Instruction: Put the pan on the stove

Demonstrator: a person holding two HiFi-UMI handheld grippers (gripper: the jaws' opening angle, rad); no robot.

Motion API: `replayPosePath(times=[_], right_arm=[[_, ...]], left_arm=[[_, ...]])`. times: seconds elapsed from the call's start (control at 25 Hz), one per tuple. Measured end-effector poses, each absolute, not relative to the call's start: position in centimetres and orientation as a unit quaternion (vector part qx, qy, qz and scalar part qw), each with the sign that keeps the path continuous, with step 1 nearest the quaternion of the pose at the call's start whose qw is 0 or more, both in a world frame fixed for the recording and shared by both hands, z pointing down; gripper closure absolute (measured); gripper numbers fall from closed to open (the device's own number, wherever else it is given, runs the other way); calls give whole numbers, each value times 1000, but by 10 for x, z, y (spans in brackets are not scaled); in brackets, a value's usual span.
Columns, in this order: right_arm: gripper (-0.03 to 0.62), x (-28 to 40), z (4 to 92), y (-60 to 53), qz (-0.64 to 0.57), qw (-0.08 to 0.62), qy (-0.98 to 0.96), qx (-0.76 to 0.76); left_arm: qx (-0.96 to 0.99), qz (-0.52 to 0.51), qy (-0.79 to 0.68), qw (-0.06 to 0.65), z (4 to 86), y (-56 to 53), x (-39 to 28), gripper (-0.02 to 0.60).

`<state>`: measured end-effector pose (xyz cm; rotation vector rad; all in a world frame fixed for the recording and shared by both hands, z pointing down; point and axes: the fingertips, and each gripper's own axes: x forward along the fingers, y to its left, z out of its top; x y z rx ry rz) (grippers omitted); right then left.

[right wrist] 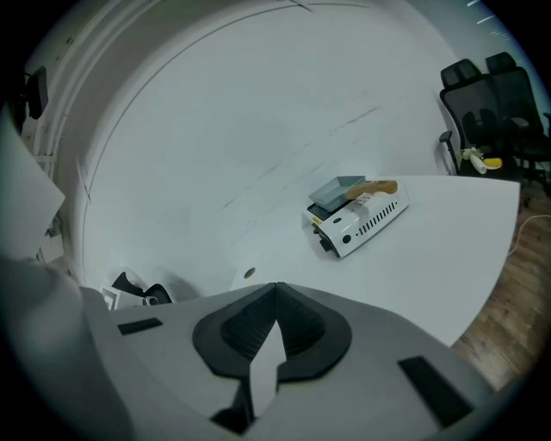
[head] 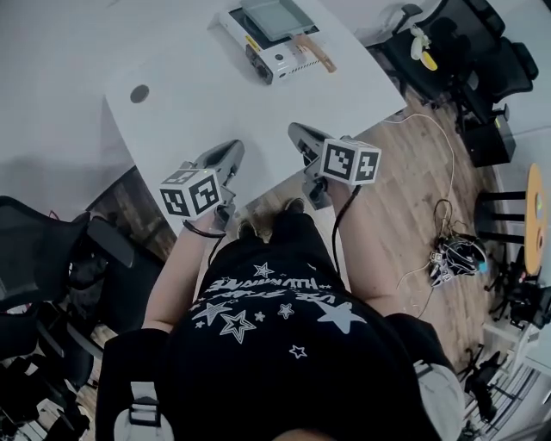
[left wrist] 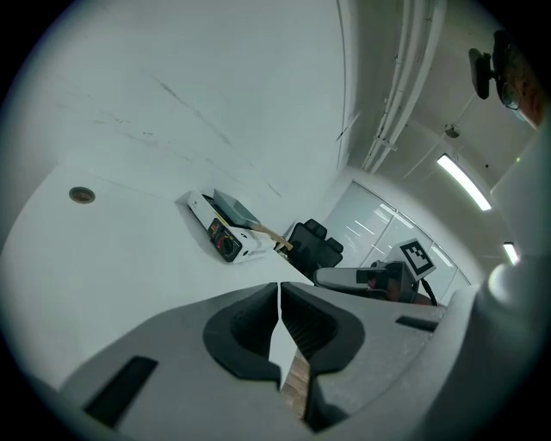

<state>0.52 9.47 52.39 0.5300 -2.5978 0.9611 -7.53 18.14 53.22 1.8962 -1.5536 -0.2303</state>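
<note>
A white portable stove (head: pixel 274 53) stands at the far end of the white table (head: pixel 189 112). A grey square pan (head: pixel 274 19) with a wooden handle (head: pixel 313 52) rests on top of it. Both grippers hover over the near table edge, well short of the stove. My left gripper (head: pixel 234 153) is shut with nothing between its jaws, and so is my right gripper (head: pixel 297 133). In the left gripper view, the stove (left wrist: pixel 225 236) and pan (left wrist: pixel 234 207) lie ahead of the closed tips (left wrist: pixel 279 288). In the right gripper view, the stove (right wrist: pixel 362 220) sits beyond the closed tips (right wrist: pixel 276 288).
A round cable hole (head: pixel 139 93) is in the table to the left. Black office chairs (head: pixel 482 47) stand at the far right, and another chair (head: pixel 52 258) is at the near left. Cables and a power strip (head: pixel 452 258) lie on the wooden floor.
</note>
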Motion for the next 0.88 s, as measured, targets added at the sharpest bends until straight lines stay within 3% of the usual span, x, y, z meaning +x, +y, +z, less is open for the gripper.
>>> replayPosePath(times=[0.44,0.88], right_arm=[[588,23,537,129,331,182,-912,162],[588,82,525,184,338,173,-915,135]], left_arm=[[734,-62,-597,317,536,199,-39,574],[714,-51,-618,326,535,258,22,574]])
